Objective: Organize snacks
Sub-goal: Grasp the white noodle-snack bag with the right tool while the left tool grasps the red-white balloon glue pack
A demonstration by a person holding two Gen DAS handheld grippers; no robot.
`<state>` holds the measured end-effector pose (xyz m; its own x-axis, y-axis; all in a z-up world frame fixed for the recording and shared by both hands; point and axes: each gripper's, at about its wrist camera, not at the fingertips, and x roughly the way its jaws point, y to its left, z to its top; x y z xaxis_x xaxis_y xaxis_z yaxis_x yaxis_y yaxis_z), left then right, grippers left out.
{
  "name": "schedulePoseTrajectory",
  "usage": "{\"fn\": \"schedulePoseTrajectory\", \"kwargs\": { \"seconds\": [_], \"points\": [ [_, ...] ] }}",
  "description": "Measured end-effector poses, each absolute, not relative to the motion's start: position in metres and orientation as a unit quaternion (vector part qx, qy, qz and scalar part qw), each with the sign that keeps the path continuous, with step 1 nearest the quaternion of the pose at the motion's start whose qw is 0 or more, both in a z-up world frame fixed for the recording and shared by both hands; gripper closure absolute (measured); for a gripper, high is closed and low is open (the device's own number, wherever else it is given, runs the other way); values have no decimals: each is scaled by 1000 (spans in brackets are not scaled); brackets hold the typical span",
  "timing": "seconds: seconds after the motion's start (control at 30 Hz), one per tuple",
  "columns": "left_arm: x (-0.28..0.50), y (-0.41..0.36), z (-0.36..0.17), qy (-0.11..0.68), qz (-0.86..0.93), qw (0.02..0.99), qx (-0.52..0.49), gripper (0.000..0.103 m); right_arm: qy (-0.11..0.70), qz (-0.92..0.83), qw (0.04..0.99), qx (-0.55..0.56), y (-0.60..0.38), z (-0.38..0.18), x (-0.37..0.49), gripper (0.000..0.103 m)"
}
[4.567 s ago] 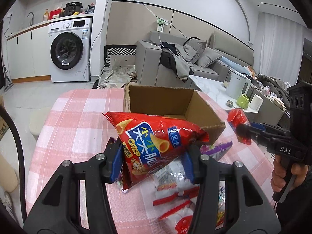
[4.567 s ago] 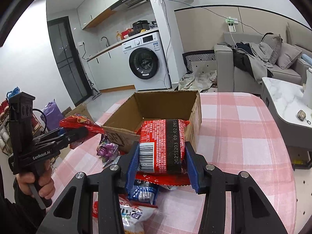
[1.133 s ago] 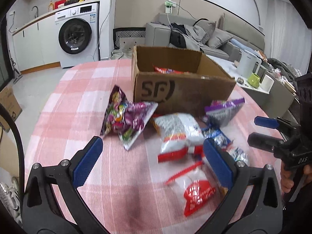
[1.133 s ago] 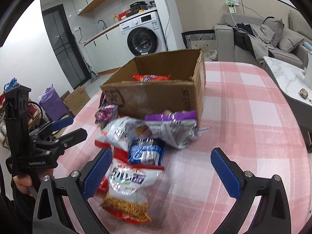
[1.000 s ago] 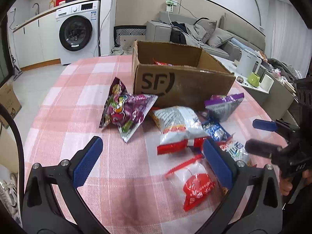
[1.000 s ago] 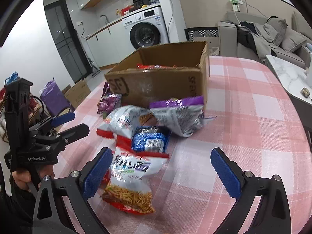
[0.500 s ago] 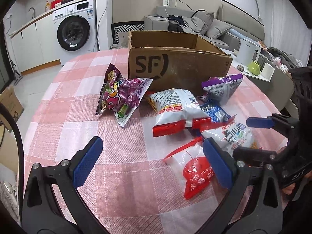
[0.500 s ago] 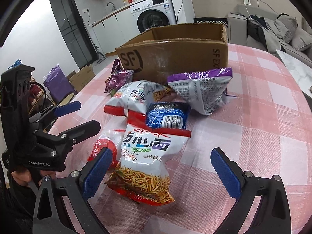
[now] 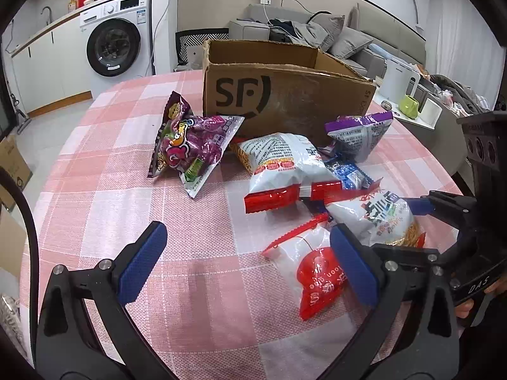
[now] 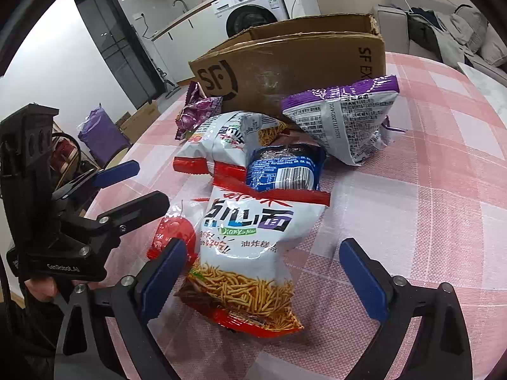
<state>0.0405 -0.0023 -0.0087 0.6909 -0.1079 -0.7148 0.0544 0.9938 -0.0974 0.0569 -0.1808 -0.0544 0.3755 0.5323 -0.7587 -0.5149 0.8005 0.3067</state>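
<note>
Left wrist view: left claw [image 9: 247, 259] is wide open, nothing betw. its blue pads, hovering over the counter [image 9: 104, 171] w/ pink-check cloth. Its right-side pad sits in front of the red-and-clear snack pack [image 9: 317, 272]; contact cannot be told. Cardboard box [image 9: 285, 95], marked "SF", stands upright at the far side, top open. Purple candy bag [image 9: 190, 145] lies near the box's left front corner. White-and-red noodle bag [image 9: 282, 171] lies in front of the box, centre. Purple-top silver bag [image 9: 361, 136] leans at the box's right front. Small blue pack [image 9: 348, 172] lies betw. the bags. Right claw [image 9: 396, 221] enters from the right edge, straddling the white crisp-noodle bag [image 9: 380, 218].

Right wrist view: right claw [image 10: 259, 272] is spread wide, jaws closing; white crisp-noodle bag [image 10: 250, 247] lies flat betw. the pads, pads not pressing on it. Small blue pack [image 10: 282, 171] overlaps that bag's top edge. Purple-top silver bag [image 10: 345, 126] rests against the cardboard box [image 10: 301, 66]. Left claw [image 10: 136, 186] is at left, agape, held by a hand [image 10: 44, 288], just beside the red-and-clear snack pack [image 10: 171, 234].
</note>
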Motion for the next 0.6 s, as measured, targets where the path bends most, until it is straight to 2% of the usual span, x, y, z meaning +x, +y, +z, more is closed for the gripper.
{"fn": "schedulePoseTrajectory", "kwargs": {
  "seconds": [0.07,0.2,0.3,0.33,0.43,0.6],
  "points": [
    [41,-3,-10,392,-44,918,-35,1,460,320,828,11,-180,-55,56,7],
    [42,-1,-12,394,-47,917,-39,1,459,332,824,20,-181,-54,53,21],
    [43,-1,-13,395,-48,917,-39,1,459,341,820,27,-182,-54,53,36],
    [44,-1,-13,395,-48,917,-39,1,460,345,818,30,-182,-54,53,46],
    [43,-1,-14,395,-50,916,-39,1,458,348,817,37,-183,-53,52,51],
    [42,-5,-19,402,-63,913,-40,1,444,350,824,36,-188,-47,50,52]
  ]
}}
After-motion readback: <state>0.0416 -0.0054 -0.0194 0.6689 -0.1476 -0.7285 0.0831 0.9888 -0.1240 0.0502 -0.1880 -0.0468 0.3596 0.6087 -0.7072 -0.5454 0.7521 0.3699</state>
